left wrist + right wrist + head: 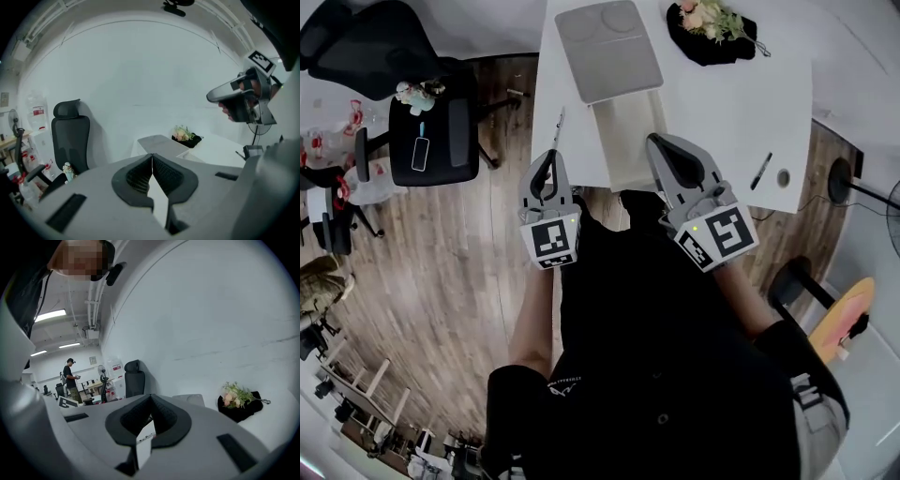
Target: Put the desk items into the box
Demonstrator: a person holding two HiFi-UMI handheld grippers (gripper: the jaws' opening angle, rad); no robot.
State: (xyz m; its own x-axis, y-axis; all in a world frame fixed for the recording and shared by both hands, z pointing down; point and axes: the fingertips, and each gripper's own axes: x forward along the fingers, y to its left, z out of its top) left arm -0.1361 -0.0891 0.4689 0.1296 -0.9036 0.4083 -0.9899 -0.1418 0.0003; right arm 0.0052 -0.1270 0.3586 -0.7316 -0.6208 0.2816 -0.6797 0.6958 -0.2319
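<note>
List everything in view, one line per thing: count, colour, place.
desk: one, white, top of head view
box: one, cream inside, open, desk's near edge
lid: one, grey, just beyond the box
flower arrangement: one, pink and green on black base, desk's far right
pen: one, black, desk's near right
office chair: one, black, left of desk
floor: wood, brown
stool: one, orange top, lower right
left gripper: grey, shut, empty
right gripper: grey, shut, empty

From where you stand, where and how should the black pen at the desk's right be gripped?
Take the pen at mid-barrel from above, jaws across its length. It lies flat and slanted on bare desk, near the right hand-held gripper, whose jaws are shut.
</note>
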